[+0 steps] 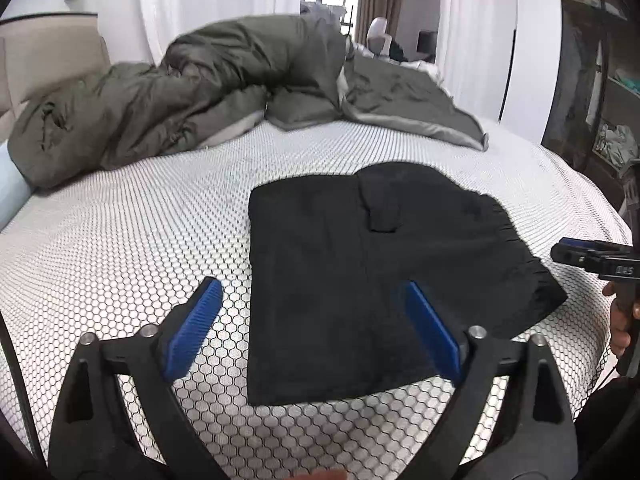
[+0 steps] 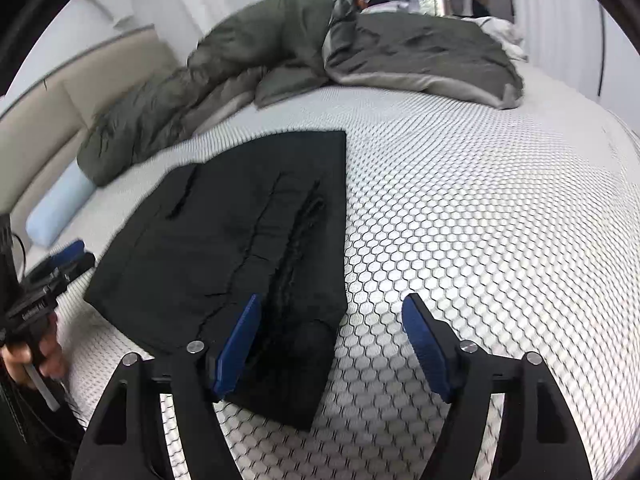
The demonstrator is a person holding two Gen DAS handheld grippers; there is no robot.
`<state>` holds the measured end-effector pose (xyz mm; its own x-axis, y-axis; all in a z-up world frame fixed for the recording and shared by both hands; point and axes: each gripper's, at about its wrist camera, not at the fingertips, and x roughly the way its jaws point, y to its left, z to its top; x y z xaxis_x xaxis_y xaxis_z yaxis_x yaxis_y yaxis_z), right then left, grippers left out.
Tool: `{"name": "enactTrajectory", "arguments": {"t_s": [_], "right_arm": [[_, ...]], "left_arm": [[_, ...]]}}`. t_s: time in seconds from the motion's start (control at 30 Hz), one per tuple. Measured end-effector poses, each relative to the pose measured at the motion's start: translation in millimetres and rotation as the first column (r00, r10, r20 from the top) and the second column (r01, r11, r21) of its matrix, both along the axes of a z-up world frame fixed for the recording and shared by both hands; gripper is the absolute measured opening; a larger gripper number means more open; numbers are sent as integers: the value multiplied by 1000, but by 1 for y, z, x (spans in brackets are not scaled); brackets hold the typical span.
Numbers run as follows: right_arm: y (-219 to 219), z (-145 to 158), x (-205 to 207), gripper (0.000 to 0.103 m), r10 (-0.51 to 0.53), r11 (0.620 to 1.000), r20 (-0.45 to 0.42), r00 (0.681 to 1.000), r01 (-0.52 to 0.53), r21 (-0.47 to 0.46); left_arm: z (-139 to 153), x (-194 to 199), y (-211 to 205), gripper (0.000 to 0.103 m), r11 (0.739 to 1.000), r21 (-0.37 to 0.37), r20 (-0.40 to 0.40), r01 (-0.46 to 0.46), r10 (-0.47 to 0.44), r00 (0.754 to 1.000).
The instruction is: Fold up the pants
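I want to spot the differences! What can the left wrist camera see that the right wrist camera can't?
Only the left wrist view shows dark shelves at the right edge and a strap lying on the pants.

Only the right wrist view shows the whole blue pillow; the left catches only a pale sliver.

Both show the black pants folded flat on the bed, the green duvet, and both grippers open: left, right.

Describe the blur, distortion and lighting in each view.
Left wrist view: fisheye bows the honeycomb mattress; the olive duvet is slightly smeared; the black pants lose detail in soft, even daylight. Right wrist view: the same barrel curve, the duvet more blurred, dark vignette at the corners.
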<state>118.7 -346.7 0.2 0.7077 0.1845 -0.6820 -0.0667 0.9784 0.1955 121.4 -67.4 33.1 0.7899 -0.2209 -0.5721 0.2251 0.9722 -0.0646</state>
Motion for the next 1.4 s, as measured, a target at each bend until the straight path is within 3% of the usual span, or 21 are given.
{"name": "enactTrajectory", "arguments": {"t_s": [0.03,0.13,0.23,0.4,1.4], "right_arm": [[2,4,-8,88,9,1000,37,999,-10,14],[17,18,-31,103,40,999,162,986,-39,-8],[31,26,-53,103,80,996,275,958,-68,-53],[51,28,-68,103,132,991,346,929,-119,-60],[65,17,-66,103,137,988,345,929,-106,-109]], "left_arm": [[2,-4,-1,102,1000,-2,16,5,-5,1000],[9,-21,-4,102,1000,-3,70,15,-15,997],[10,-39,-8,102,1000,-20,104,17,-15,994],[15,-54,-19,102,999,-7,155,35,-34,987],[9,-40,-16,102,1000,17,161,17,-19,987]]}}
